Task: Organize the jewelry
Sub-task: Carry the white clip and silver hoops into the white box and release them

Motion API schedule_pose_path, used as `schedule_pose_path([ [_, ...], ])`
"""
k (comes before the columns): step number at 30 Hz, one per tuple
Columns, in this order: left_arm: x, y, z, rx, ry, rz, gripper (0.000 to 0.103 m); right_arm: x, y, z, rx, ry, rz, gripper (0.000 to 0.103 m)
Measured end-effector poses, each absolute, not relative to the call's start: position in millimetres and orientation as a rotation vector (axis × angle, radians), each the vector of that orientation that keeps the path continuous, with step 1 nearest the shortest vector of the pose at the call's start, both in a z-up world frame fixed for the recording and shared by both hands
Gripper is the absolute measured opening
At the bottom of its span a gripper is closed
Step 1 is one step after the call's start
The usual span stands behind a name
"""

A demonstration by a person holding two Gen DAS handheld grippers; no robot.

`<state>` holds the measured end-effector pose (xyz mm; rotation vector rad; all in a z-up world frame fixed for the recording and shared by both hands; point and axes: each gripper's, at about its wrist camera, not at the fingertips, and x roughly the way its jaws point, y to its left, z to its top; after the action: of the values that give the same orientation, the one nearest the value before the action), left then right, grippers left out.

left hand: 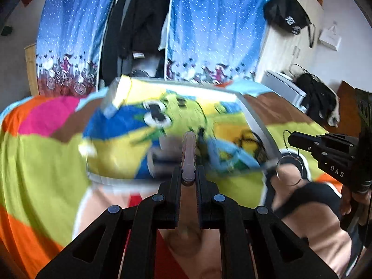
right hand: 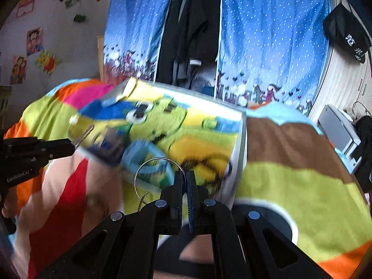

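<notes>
My left gripper [left hand: 188,171] is shut on a pale pink ribbed stick [left hand: 188,153] that points forward from its jaws. In the right wrist view the same gripper [right hand: 72,144] comes in from the left with the stick [right hand: 84,134] at its tip. My right gripper [right hand: 184,174] is shut on a thin silver hoop [right hand: 139,174], and a small chain piece [right hand: 143,200] hangs from it. In the left wrist view that gripper [left hand: 290,138] holds the hoop [left hand: 284,137] at the right. Both hover over a blurred cartoon-print box [left hand: 176,125] with silver edges.
The box lies on a bright patchwork blanket [left hand: 34,162] in green, orange and pink. Behind it hang blue dotted curtains [left hand: 209,23] with dark clothes [left hand: 139,23] between them. A black bag [left hand: 286,14] hangs at the right above a white appliance [left hand: 283,86].
</notes>
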<state>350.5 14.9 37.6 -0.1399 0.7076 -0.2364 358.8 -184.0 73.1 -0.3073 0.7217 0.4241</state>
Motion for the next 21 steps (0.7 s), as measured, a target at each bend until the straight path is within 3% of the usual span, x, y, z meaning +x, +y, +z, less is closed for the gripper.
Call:
schedule_pose_path([
  [10,411.4,45.3,13.0,-0.194,0.787,-0.123,0.009,439.4,-164.8,32.3,-0.137,0.785,0.381,0.004],
  [21,418.2,47.9,1.2,-0.214,0.838,-0.107,0.009,443.5,-176.0,3.9,-0.135,0.817,0.359,0.005],
])
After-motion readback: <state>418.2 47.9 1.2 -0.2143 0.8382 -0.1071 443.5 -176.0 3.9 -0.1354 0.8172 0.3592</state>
